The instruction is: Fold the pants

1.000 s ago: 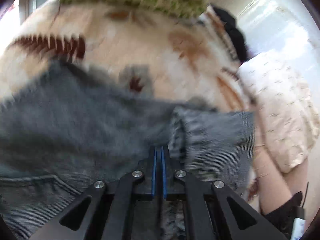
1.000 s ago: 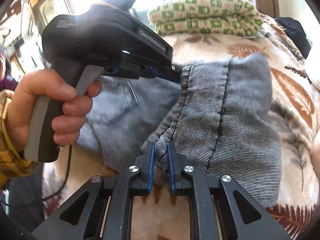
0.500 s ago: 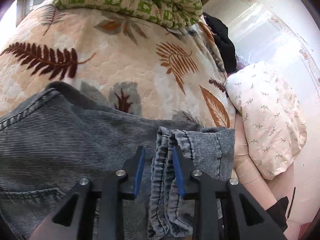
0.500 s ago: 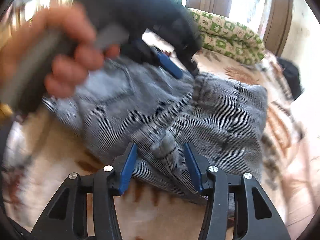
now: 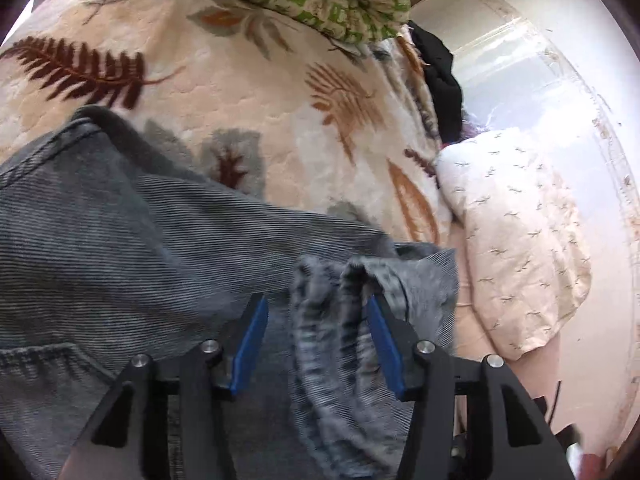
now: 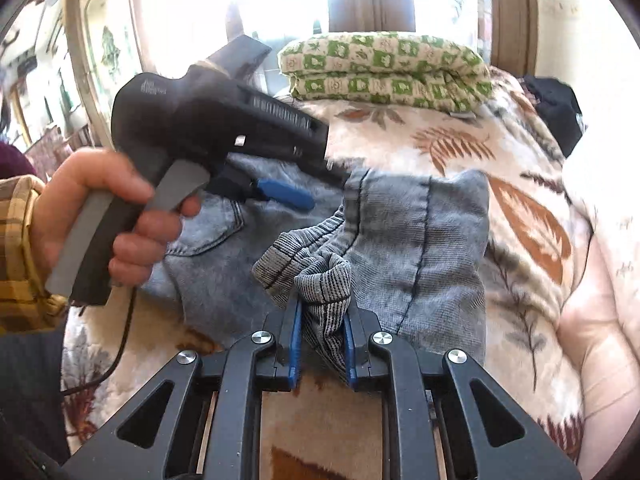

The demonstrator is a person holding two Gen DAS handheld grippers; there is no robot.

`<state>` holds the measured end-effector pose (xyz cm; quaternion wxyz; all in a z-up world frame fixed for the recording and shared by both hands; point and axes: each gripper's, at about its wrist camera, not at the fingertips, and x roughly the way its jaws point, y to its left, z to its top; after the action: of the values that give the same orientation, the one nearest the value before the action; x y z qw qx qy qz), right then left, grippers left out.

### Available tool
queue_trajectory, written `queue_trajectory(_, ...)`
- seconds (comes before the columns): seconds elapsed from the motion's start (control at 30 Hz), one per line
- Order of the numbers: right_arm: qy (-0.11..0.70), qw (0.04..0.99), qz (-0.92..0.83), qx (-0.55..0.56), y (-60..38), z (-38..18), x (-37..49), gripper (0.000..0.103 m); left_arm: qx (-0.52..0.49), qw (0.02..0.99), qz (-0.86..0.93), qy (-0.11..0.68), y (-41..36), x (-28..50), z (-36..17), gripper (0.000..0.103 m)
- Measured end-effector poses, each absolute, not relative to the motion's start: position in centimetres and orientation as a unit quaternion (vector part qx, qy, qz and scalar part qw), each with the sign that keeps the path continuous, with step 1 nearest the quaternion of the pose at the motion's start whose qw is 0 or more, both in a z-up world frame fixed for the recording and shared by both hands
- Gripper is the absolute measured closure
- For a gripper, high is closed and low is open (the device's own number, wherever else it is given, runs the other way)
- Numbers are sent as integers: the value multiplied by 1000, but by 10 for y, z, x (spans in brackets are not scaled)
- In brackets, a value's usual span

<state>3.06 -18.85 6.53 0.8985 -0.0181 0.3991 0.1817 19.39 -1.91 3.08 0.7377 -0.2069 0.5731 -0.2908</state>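
Two grippers work grey pants (image 5: 120,248) folded on the bed (image 5: 248,92).
Left view: left gripper (image 5: 316,340) fingers opening around bunched hem. Right view: right gripper (image 6: 321,338) fingers closing on a cuff; pants (image 6: 404,240) run left-right.

Grey denim pants (image 6: 416,240) lie folded (edge bunched) on bed.

Under my work I see a cream bedspread (image 5: 248,92) printed with brown fern leaves. At its far end lies a folded green-checked blanket (image 6: 384,72), with a black garment (image 6: 556,112) near it. A pale sprigged pillow (image 5: 516,240) rests against the bedspread's edge.
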Motion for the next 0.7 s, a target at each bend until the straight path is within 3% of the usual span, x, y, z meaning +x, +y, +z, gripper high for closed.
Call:
queue_trajectory(0.1,405,895,184,-24,-185,60,33,87,-205,738,-285,576,-31,195,30,42)
queue_trajectory(0.5,424,885,185,-50,-178,38,36,86,-216,739,-275,576,-36,195,22,44)
queue_trajectory(0.6,422,886,184,-58,-178,38,39,86,-181,757,-278,564,-52,193,29,70)
queue_trajectory(0.63,422,886,184,-60,-177,38,40,86,-165,763,-279,559,-57,191,32,92)
queue_trajectory(0.7,420,886,184,-66,-175,40,36,86,-154,771,-281,550,-63,187,35,92)
